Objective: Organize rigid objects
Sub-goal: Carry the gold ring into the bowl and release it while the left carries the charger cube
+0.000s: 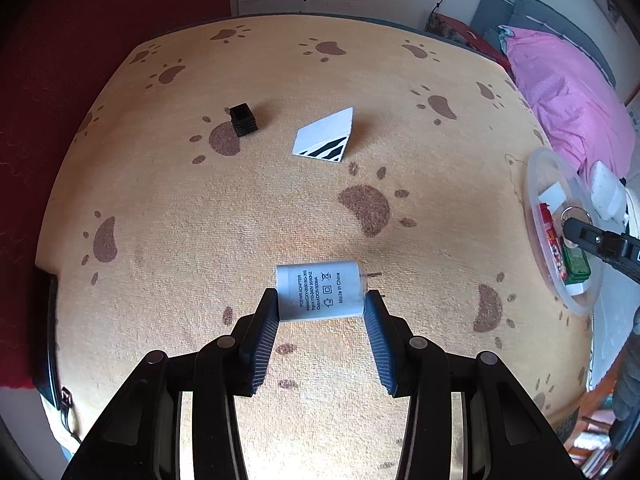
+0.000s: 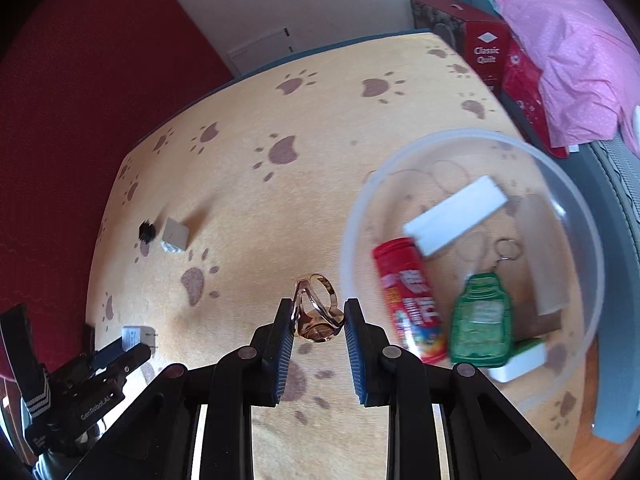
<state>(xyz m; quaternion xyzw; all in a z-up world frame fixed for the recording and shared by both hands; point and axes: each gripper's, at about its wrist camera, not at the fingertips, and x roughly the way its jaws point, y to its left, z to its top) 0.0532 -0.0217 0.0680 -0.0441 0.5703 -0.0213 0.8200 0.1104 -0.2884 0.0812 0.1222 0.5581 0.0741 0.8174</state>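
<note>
My left gripper (image 1: 320, 300) is shut on a white power adapter (image 1: 318, 294) with its prongs pointing right, held above the paw-print cloth. It also shows in the right wrist view (image 2: 134, 338). My right gripper (image 2: 318, 314) is shut on a gold ring-shaped metal piece (image 2: 318, 310), just left of a clear plastic bowl (image 2: 360, 200). The bowl holds a red candy tube (image 2: 408, 300), a green keychain tag (image 2: 480, 320) and white blocks (image 2: 456, 216). A black ribbed cap (image 1: 243, 119) and a white block with black stripes (image 1: 326, 138) lie on the far cloth.
The table's orange paw-print cloth (image 1: 240, 220) ends at a red wall to the left. A pink blanket (image 2: 568, 40) and a red box (image 2: 484, 44) lie beyond the table's right side. The bowl sits near the table's right edge (image 1: 560, 240).
</note>
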